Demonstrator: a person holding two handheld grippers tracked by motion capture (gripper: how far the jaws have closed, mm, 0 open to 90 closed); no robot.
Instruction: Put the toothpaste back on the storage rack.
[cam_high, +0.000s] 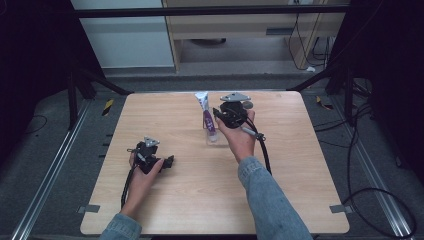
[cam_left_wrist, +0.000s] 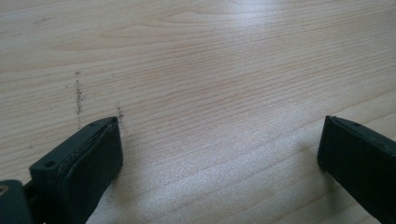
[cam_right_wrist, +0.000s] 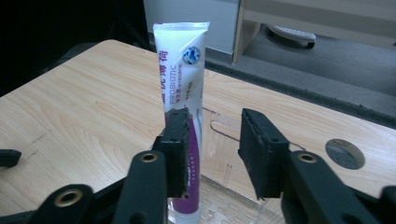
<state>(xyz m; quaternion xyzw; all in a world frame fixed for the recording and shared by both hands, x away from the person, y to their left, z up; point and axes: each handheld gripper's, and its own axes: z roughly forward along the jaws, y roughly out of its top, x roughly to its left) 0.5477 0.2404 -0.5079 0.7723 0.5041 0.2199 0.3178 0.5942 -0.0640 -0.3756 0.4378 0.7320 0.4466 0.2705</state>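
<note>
Right tool (cam_right_wrist: 212, 149) part open beside upright toothpaste tube (cam_right_wrist: 182, 70), holding nothing.

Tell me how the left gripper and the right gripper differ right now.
The left gripper lies low over bare table; the right gripper is raised beside the upright toothpaste tube. The left gripper's fingers stand wide apart with only wood between them; the right gripper's fingers stand closer together, the tube just outside them. Both are open, black, hand-held.

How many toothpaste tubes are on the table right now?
1. The toothpaste tube stands upright in a clear holder at the table's far middle, just beyond the right gripper, whose jaws stand apart and have just been opening.
</note>
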